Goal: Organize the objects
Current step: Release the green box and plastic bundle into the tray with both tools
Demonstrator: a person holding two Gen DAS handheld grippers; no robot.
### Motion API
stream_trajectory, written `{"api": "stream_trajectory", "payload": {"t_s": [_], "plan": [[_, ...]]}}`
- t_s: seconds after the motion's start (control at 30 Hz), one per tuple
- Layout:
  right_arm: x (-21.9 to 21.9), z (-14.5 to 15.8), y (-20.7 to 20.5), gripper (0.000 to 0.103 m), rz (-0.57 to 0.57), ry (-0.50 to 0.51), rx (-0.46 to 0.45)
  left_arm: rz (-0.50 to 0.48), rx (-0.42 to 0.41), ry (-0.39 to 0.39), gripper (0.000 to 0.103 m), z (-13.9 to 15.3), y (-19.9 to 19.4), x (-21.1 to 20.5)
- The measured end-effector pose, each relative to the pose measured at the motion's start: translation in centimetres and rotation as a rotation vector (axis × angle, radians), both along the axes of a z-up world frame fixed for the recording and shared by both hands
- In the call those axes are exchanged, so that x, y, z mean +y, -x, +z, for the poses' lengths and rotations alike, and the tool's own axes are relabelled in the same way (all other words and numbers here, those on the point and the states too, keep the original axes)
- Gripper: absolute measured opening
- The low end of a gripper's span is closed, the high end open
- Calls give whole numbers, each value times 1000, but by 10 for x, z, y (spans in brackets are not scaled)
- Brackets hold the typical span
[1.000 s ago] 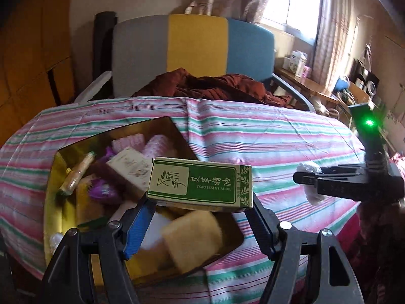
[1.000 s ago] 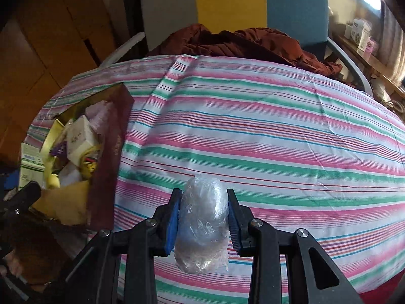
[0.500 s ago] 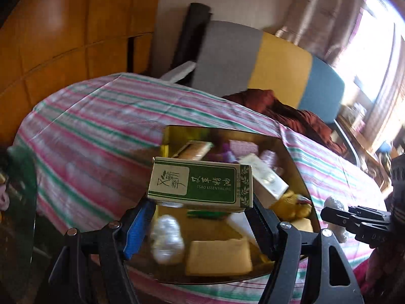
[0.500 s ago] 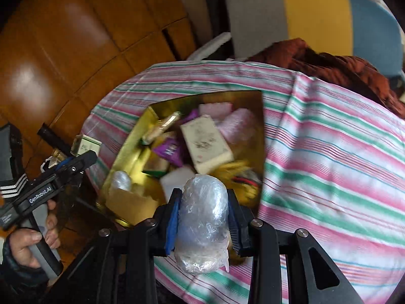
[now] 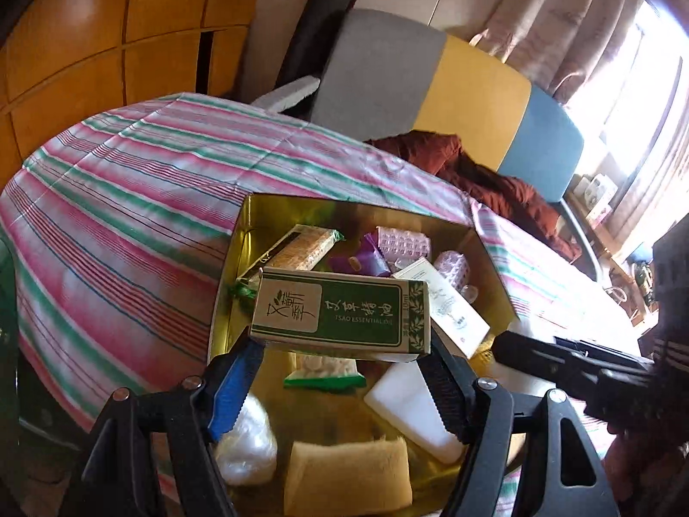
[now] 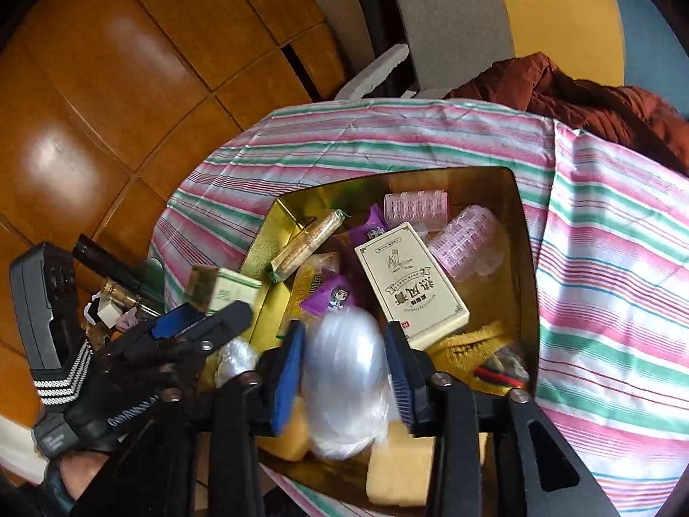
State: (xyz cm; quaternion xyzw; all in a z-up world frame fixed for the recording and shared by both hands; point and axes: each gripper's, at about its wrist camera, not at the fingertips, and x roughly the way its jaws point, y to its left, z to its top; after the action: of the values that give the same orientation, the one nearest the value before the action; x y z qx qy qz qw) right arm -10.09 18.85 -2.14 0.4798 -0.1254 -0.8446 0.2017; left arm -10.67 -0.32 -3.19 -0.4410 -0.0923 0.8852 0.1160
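A: Both claws loaded. Left gripper [image 5: 340,370] is clamped on the green box [image 5: 342,316] by its two short ends, held level above the gold tin [image 5: 234,284]. Right gripper [image 6: 344,370] is squeezed onto a plastic-wrapped bundle [image 6: 344,381], at the tin's 6 o'clock edge in the right wrist view.

B: Risks?

A: My read: the tin is crowded. A box let go flat would likely land on the white carton [image 6: 411,282] or the loose packets and sit proud, maybe slide out over the low wall. The bundle is soft and slick, so it could squirm out of the pads early. The two tools are also close; the right one shows at 3 o'clock in the left view, so a clash over the tin is possible.

B: Count what's in there.

A: Pink hair rollers [image 6: 441,224]: two. White carton: one. Purple sachets [image 6: 329,299]: two I can tell, possibly more buried. Long wafer packet [image 6: 308,239]: one. Yellow sponges [image 5: 346,471]: two visible in the right view. White block [image 5: 413,409]: one. Second wrapped bundle [image 5: 245,448] at the tin's 7 o'clock corner: one. Green-edged tablet packet [image 5: 325,370]: one.

B: Outside the tin?

A: Striped cloth [image 5: 129,198], nothing loose on it that I can see.
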Motion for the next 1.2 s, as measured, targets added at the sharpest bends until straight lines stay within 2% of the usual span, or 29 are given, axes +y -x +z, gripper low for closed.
{"api": "stream_trajectory", "payload": {"t_s": [0.07,0.13,0.23,0.4,0.63,0.7,0.77,0.9,1.2], "plan": [[-2,-2,1,59,1,-8,-1,-4,-17,3,75,-5,3,3],[-4,-5,1,59,6,-26,-2,3,-24,16,76,-8,2,3],[-6,-10,-1,59,10,-42,-9,-5,-27,40,83,-12,-2,2],[-8,-15,-8,64,5,-68,-8,-41,-27,60,84,-14,-4,6],[-4,-7,-21,76,-33,-110,46,-4,76,137,84,8,-25,1],[-3,-5,-25,87,-42,-123,66,25,101,159,84,13,-32,-1],[-4,-4,-30,93,-49,-140,86,47,123,177,84,17,-38,-2],[-4,0,-39,101,-63,-180,123,77,161,210,84,24,-50,-1],[-4,9,-67,103,-107,-289,225,81,201,235,84,33,-70,11]]}}
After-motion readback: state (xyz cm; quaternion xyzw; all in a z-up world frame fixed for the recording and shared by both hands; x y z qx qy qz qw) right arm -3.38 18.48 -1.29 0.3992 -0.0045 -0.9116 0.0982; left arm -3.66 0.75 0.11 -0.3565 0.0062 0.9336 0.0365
